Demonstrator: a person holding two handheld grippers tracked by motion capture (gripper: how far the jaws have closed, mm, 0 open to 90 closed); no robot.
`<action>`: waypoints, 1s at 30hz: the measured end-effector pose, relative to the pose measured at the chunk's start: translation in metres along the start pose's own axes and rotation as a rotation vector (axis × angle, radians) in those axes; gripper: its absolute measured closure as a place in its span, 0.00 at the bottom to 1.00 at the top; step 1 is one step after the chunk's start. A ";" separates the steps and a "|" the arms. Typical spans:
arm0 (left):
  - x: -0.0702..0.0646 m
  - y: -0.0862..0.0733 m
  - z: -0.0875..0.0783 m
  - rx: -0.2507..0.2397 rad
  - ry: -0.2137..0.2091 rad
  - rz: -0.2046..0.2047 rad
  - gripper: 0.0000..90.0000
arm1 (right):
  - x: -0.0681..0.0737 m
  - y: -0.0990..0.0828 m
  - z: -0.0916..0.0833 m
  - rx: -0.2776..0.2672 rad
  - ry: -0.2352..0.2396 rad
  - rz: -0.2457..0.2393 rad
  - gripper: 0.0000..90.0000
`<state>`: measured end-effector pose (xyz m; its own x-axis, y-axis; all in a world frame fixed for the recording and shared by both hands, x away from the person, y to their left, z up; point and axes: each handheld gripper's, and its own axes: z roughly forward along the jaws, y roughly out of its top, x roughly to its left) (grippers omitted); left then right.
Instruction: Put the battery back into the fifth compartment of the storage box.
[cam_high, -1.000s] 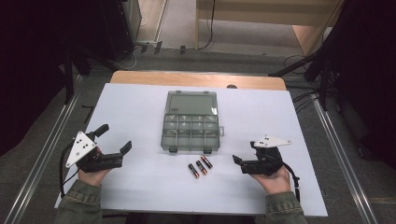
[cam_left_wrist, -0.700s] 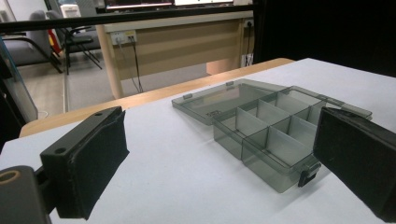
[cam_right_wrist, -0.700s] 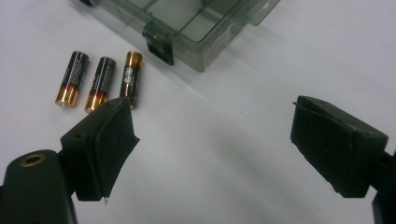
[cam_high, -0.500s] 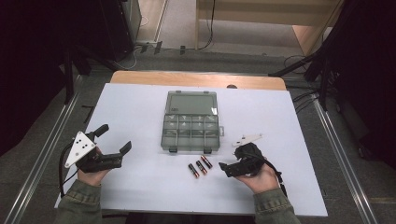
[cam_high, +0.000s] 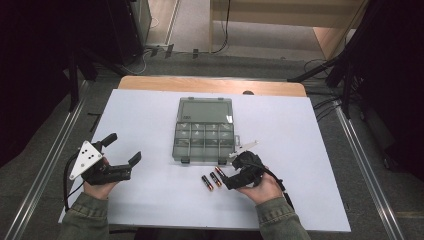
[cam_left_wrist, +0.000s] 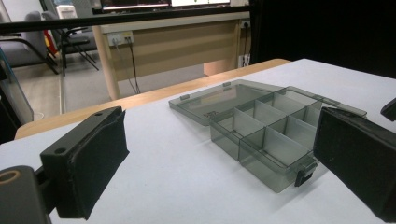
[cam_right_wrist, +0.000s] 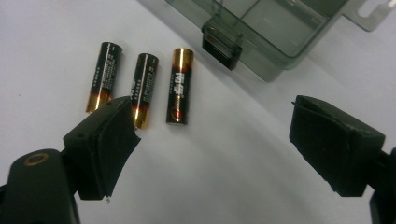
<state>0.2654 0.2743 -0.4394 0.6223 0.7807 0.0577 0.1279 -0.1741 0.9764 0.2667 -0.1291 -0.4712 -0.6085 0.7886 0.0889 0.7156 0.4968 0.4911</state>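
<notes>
A clear grey compartment box (cam_high: 204, 131) lies open in the middle of the white table (cam_high: 150, 210), its lid folded flat on the far side and its divided tray toward the person; the small latch (cam_right_wrist: 222, 45) on the tray's near wall faces the batteries. Three batteries (cam_high: 214, 179) lie side by side on the bare table just in front of the box's near right corner, close together and apart from the box (in the right gripper view their gold ends point toward the camera). The right gripper (cam_high: 231, 178) sits low over the table just to the right of them, its jaws spread wide with nothing between the pads; in the right gripper view the left pad (cam_right_wrist: 105, 144) overlaps the near ends of two of the batteries, though whether it touches them cannot be told, and the third battery (cam_right_wrist: 178, 85) lies in the open gap. The left gripper (cam_high: 125, 156) is held well to the left of the box, jaws spread and empty, aimed toward the tray with clear table in between.
</notes>
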 end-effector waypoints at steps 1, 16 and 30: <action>0.000 0.000 0.000 -0.001 -0.002 -0.001 0.04 | 0.000 0.000 0.000 0.000 0.000 0.000 0.18; -0.001 0.000 0.000 0.000 -0.008 0.000 0.04 | 0.010 0.013 0.020 0.102 -0.026 -0.009 0.45; -0.001 0.000 0.000 -0.005 0.007 -0.003 0.04 | 0.012 0.021 0.027 0.125 -0.006 0.005 0.73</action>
<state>0.2645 0.2740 -0.4394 0.6169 0.7851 0.0561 0.1256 -0.1686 0.9777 0.2839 -0.0992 -0.4834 -0.6030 0.7931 0.0857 0.7561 0.5340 0.3783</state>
